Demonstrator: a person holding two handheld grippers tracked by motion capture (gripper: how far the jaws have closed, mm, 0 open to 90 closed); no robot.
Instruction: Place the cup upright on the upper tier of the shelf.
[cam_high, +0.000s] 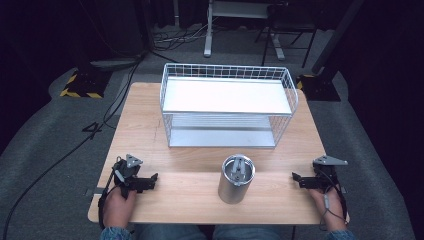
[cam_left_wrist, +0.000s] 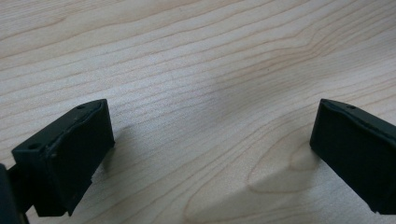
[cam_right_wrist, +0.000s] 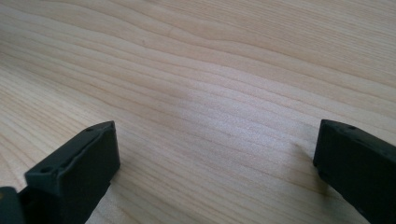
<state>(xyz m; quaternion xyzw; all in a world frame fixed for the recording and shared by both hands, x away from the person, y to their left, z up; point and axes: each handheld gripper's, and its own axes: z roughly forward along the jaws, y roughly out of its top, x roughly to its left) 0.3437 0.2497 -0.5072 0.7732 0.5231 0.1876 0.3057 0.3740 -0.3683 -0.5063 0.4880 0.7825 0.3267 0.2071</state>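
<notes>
Worktop: light wood, square, seen from above; grey carpet around it, dark stands and cables beyond the far edge.

Rack: white wire basket with two flat white shelves, one above the other, standing at the far middle of the worktop, open side toward the person.

Tumbler: brushed metal cylinder, upright, lid with a metal handle on top. It stands near the front middle of the worktop, just in front of the rack and apart from it, between the two grippers and touching neither.

Left gripper: resting on the worktop at the front left, held in the left hand, pointing inward toward the tumbler. In the left gripper view its fingers are spread wide with bare wood grain between them, grasping nothing.

Right gripper: resting on the worktop at the front right, held in the right hand, pointing inward toward the tumbler. In the right gripper view its fingers are likewise released, wide apart over bare wood.

Cables: one trails from each gripper along the wrist.
</notes>
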